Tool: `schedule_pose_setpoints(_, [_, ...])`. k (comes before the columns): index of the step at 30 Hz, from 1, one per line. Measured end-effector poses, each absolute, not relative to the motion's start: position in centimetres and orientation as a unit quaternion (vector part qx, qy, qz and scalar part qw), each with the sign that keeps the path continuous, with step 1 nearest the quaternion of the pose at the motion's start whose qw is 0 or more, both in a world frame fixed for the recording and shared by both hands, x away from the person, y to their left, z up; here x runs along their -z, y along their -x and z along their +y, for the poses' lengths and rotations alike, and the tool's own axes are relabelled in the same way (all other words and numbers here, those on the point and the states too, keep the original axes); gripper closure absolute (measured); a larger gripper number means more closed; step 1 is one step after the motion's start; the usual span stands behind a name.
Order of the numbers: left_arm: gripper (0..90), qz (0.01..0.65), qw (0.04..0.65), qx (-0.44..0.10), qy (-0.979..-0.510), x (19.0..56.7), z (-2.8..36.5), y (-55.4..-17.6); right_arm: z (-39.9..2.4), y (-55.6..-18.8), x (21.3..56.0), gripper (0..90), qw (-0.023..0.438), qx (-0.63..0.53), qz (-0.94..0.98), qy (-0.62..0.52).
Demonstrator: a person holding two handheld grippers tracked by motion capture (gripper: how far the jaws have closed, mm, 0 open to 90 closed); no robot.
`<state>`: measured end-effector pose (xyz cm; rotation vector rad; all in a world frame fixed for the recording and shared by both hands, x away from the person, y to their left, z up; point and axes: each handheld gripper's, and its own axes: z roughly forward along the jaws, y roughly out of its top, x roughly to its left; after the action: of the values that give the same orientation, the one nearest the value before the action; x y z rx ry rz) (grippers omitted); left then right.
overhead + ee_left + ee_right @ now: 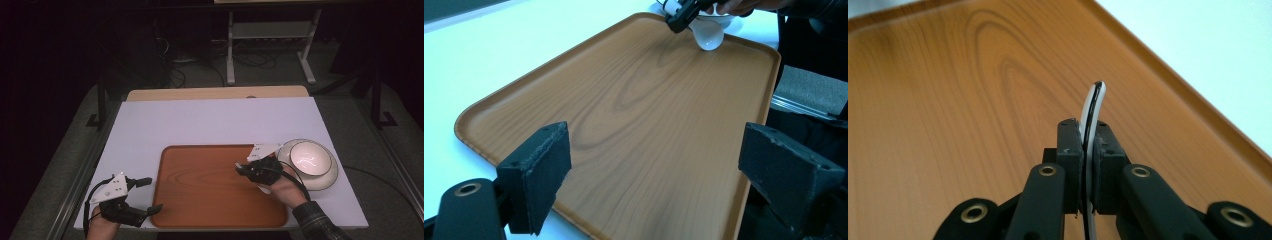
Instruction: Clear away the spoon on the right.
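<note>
A brown wood-grain tray [200,195] lies on the white table. My right gripper [252,169] hangs over the tray's right side, shut on the rim of a small white bowl [265,189]. The right gripper view has both pads pinching that thin, dark-edged rim [1096,100] above the tray [948,100]. In the left gripper view the right gripper [681,17] carries the small bowl [708,34], tilted, just above the tray's far corner. My left gripper [149,195] rests at the tray's front left corner, open, with nothing between its pads [541,165].
A larger white bowl [310,159] with a dark rim stands on a white plate [322,182] just right of the tray. The table's front edge lies close to both hands. Table legs and cables lie on the floor beyond the far edge.
</note>
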<state>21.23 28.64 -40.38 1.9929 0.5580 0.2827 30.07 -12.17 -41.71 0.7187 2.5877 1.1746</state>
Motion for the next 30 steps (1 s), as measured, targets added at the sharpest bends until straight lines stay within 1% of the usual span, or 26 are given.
schedule_pose_setpoints(6, [13.1, 0.230, 0.502, -0.116, -0.825, 40.4, 28.6, -21.2, -11.1, -30.7, 42.6, 83.6, 0.093, -0.377, 0.891, -0.237])
schedule_pose_setpoints(20, [13.1, 0.230, 0.502, -0.115, -0.826, 40.4, 28.6, -21.2, -9.9, -31.7, 44.0, 78.2, 0.071, -0.344, 0.907, -0.233])
schedule_pose_setpoints(30, [13.1, 0.229, 0.502, -0.115, -0.826, 40.4, 28.6, -21.2, -9.7, -31.8, 44.4, 75.9, 0.071, -0.331, 0.914, -0.225])
